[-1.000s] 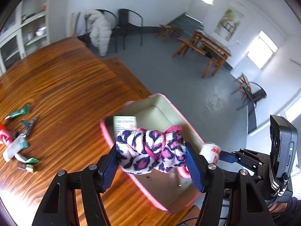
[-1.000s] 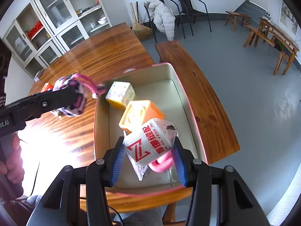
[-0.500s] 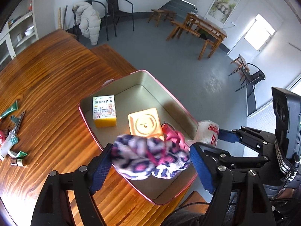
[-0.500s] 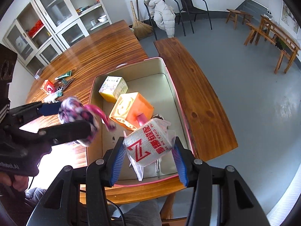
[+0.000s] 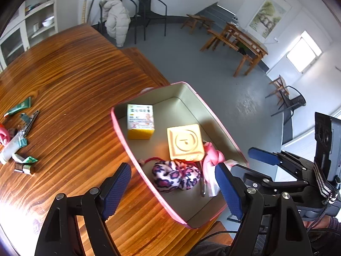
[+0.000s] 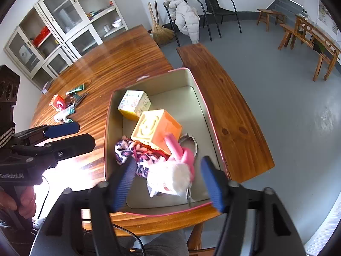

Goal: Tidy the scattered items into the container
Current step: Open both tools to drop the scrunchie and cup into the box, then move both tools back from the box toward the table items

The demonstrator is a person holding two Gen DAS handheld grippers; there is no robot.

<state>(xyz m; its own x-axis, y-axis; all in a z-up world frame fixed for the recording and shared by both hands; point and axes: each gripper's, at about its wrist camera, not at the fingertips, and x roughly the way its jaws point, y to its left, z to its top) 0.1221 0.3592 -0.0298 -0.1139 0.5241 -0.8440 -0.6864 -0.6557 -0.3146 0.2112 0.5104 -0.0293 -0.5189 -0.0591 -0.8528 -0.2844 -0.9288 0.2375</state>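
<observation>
Both hand-held grippers are empty: the left hand-held gripper (image 5: 172, 192) stands apart, the right hand-held gripper (image 6: 168, 183) is opening over the container (image 5: 215, 115). Remaining scattered items (image 5: 19, 136) lie far left on the bench (image 5: 70, 68), nearer the left.

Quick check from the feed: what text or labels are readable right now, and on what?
"GenRobot.AI", mirrored and partly cut off: on the body of the left hand-held gripper.
Chinese print on the yellow-and-white box in the tin: too small to read.
Red print on the white packet: blurred.
Tubes on the table: unreadable.
</observation>
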